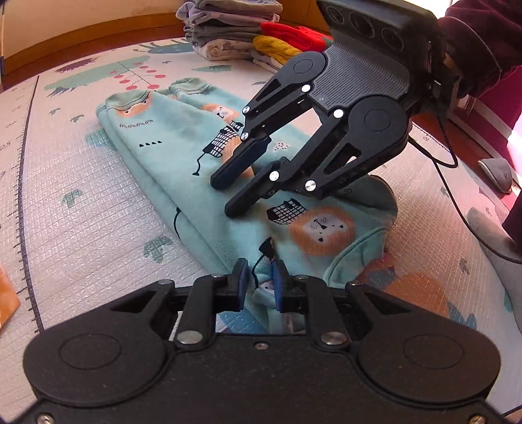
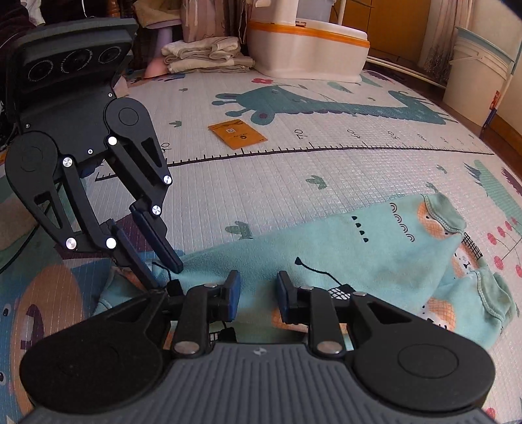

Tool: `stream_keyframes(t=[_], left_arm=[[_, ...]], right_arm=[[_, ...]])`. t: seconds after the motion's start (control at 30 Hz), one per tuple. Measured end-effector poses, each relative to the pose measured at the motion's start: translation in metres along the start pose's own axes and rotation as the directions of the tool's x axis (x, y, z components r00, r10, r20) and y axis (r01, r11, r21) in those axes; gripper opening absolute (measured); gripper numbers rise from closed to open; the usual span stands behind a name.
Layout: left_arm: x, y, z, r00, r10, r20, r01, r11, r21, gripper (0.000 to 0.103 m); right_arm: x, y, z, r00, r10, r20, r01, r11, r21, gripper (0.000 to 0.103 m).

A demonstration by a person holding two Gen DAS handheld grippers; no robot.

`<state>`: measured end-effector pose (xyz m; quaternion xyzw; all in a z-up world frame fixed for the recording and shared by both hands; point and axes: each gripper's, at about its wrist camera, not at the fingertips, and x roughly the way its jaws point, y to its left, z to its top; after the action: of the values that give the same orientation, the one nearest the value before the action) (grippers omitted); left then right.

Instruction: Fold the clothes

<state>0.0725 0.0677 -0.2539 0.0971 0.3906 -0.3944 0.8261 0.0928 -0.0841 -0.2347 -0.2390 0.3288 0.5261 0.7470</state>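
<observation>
Pants (image 1: pixel 182 143) in pale teal fleece, printed with lions and small houses, lie flat on the play mat (image 1: pixel 81 228), legs together, cuffs toward the stack of folded clothes (image 1: pixel 228 29) at the mat's far edge. Left gripper (image 1: pixel 259 287) sits at the waistband end of the pants, jaws parted with a fold of cloth and a dark drawstring between them (whether they actually pinch it, I cannot tell). Right gripper (image 1: pixel 228 192) hovers over the middle of the pants, jaws apart and holding nothing. Beyond the pants, an orange packet (image 2: pixel 237 133) lies on the mat.
</observation>
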Motion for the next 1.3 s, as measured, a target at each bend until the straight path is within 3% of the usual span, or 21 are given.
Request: stream_keyframes(t=[0.2, 0.33, 0.47, 0.67, 0.83, 1.03, 1.2, 1.3], left_arm=[[0.005, -0.003, -0.01, 0.999, 0.024, -0.025, -0.025, 0.999, -0.033, 0.012], [-0.013, -0.005, 0.0, 0.999, 0.002, 0.046, -0.001, 0.999, -0.038, 0.012], [0.008, -0.004, -0.013, 1.0, 0.012, -0.01, -0.013, 0.999, -0.042, 0.012], [0.015, -0.006, -0.022, 0.999, 0.035, -0.012, -0.035, 0.997, -0.073, 0.012], [0.017, -0.009, -0.024, 0.998, 0.06, -0.005, -0.06, 0.994, -0.087, 0.013], [0.004, -0.008, -0.011, 0.998, 0.057, -0.004, -0.057, 0.995, -0.078, 0.015], [-0.024, -0.011, -0.005, 0.999, 0.037, 0.028, -0.037, 0.999, -0.002, 0.018], [-0.022, -0.022, -0.017, 0.998, 0.056, 0.002, -0.056, 0.989, 0.134, 0.026]], right_arm=[[-0.012, 0.004, 0.008, 1.0, -0.01, 0.02, 0.01, 1.0, 0.002, 0.026], [-0.027, -0.012, 0.005, 0.993, -0.104, 0.061, 0.1, 0.993, 0.06, 0.026], [-0.017, -0.033, -0.008, 0.983, -0.182, 0.028, 0.177, 0.976, 0.126, 0.026], [-0.004, -0.048, -0.02, 0.988, -0.15, 0.041, 0.139, 0.968, 0.207, 0.027], [-0.004, -0.051, -0.009, 0.992, -0.129, -0.014, 0.129, 0.969, 0.209, 0.027], [-0.049, -0.043, 0.012, 0.993, -0.099, -0.062, 0.107, 0.985, 0.138, 0.03], [-0.106, -0.013, -0.021, 0.985, -0.152, -0.076, 0.16, 0.98, 0.115, 0.038], [-0.118, 0.021, -0.048, 0.981, -0.171, -0.093, 0.177, 0.982, 0.062, 0.041]])
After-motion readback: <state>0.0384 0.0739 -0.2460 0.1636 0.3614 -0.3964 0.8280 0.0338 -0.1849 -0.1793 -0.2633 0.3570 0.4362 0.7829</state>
